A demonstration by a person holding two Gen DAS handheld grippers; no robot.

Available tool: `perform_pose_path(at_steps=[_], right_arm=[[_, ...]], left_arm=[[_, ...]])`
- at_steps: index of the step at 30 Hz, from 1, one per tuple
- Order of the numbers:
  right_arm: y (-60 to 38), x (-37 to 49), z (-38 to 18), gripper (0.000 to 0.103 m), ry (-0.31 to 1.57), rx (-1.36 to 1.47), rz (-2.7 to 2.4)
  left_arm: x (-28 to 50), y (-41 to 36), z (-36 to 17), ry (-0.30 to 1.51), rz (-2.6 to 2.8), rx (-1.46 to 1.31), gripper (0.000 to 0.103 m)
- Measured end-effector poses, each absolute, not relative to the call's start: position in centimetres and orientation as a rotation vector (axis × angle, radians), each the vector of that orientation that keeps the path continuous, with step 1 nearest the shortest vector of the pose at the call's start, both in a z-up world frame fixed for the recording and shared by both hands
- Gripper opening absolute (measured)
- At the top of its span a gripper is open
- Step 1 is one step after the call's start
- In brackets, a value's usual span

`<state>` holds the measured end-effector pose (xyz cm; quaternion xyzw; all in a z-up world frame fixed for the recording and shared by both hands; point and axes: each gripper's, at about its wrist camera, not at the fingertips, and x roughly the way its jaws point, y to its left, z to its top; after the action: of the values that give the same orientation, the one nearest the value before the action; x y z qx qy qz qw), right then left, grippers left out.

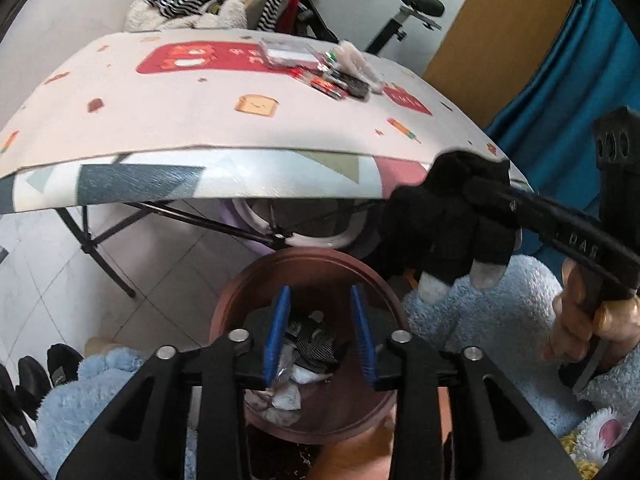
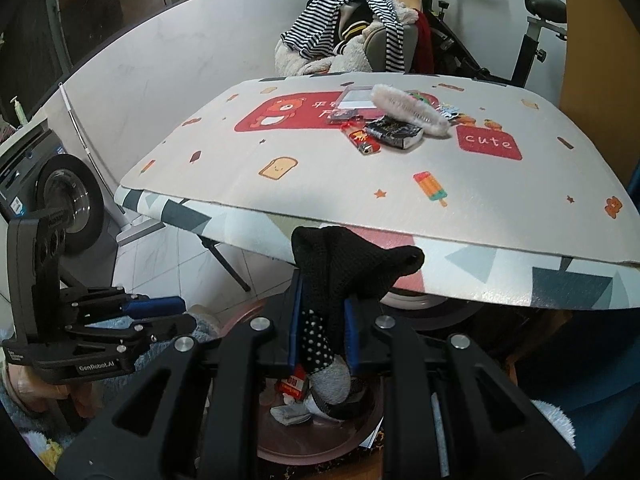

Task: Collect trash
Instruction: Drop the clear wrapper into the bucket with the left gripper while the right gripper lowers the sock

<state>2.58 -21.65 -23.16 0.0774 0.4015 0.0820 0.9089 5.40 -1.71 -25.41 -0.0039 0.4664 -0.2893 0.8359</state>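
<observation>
Right claw (image 2: 322, 330): clamped on black sock (image 2: 340, 268), hanging above brown bin (image 2: 320, 440). Left claw (image 1: 323, 334): open, empty, over bin. Bin: already holds wrappers, paper. Worktop (image 2: 320, 184): packets (image 2: 394, 132), lighter (image 2: 362, 141) and fluffy brush (image 2: 408, 114) left to collect, I judge.

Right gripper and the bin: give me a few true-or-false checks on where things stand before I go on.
1. The right gripper is clamped on a black sock. True.
2. The left gripper holds a lighter. False: it is open with nothing between its fingers.
3. The bin already has trash in it. True.
4. The table has nothing on it. False: a lighter, a dark packet and a fluffy white item lie there.
5. The sock lies on the table. False: it hangs above the bin.
</observation>
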Motion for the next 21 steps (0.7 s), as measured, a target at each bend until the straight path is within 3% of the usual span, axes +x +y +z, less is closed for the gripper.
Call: perform_pose_path(at_steps=[8,16,21], right_arm=[[-20.2,2.6,-25.4,0.021,0.865,0.193,0.238],[-18.7,2.6,-29.2,0.021,0.925,0.226,0.288],[-18.1,3.0,-31.0,0.022,0.98,0.211,0.284]], left_arm=[[4.6,0.4,-22.5,0.828,-0.512,-0.001,0.071],[3.2,2.4,-20.8,0.672,-0.394,0.003,0.089],[3.0,3.0,-21.5,0.683,-0.352,-0.022,0.089]])
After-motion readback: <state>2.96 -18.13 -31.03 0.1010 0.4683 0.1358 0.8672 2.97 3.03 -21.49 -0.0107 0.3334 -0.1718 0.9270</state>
